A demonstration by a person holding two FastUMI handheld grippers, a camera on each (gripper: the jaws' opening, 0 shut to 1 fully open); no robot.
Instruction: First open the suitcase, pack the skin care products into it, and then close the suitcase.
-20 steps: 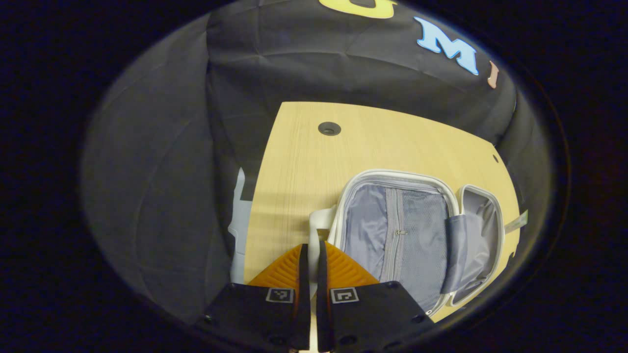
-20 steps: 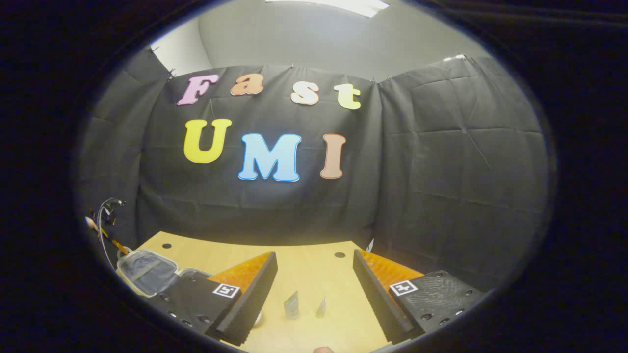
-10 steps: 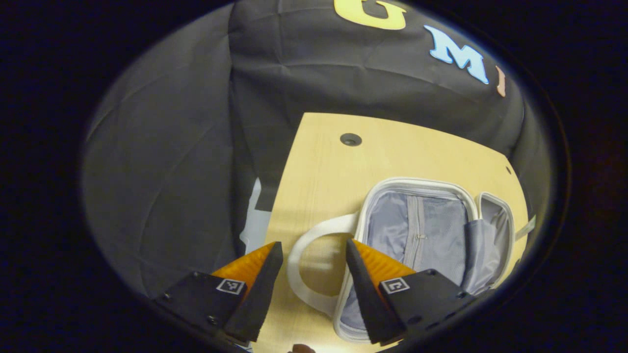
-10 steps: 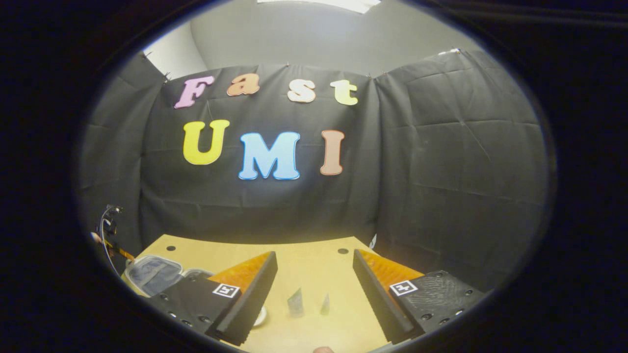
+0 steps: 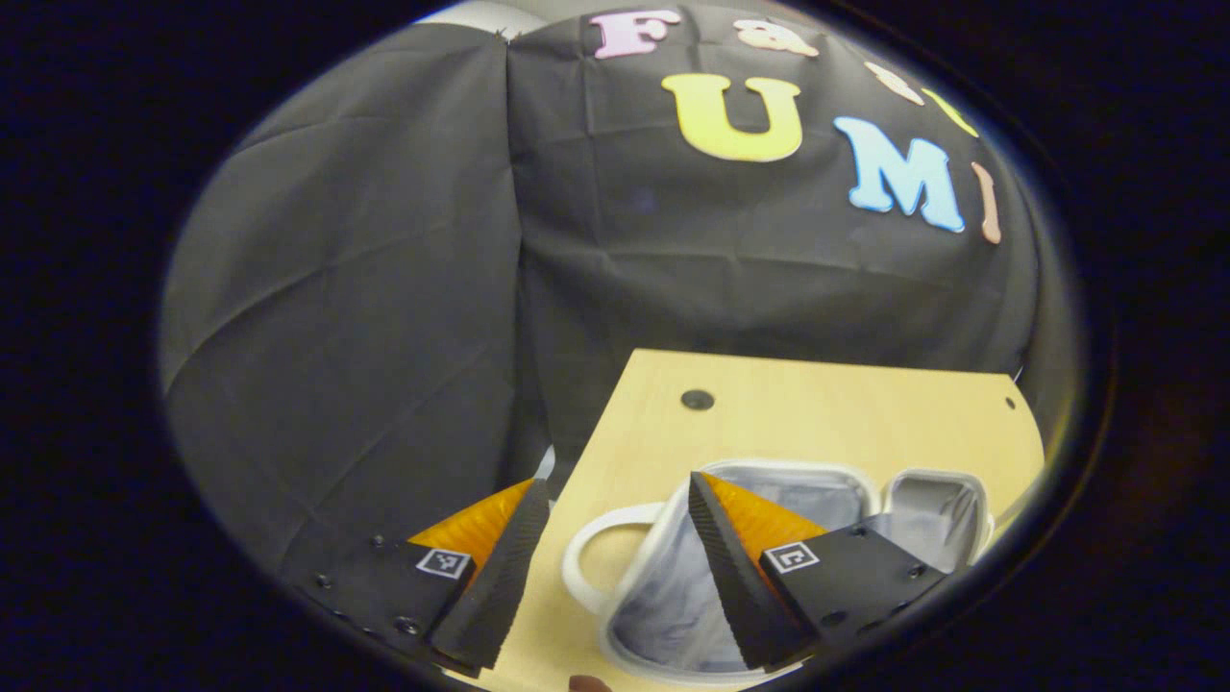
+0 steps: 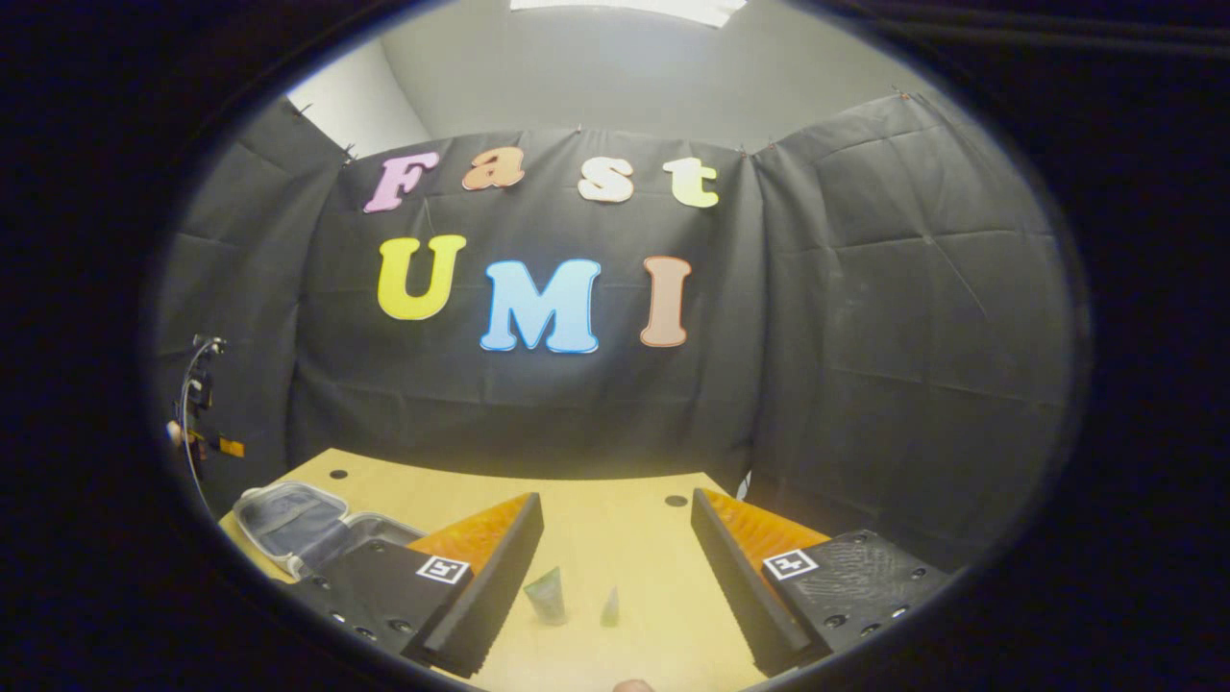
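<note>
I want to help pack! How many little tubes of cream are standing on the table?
2. A green tube stands on the table between the right tongs, and a smaller tube stands just right of it. More may be hidden behind the fingers.

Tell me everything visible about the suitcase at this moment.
The suitcase is small, with a white rim and a grey fabric lining. It lies open on the wooden table, both halves flat side by side, and no products show inside. A white loop handle juts from one end. The left gripper hangs open above that end, not touching it, the handle showing between its fingers. In the right gripper view the suitcase sits at the table's left.
</note>
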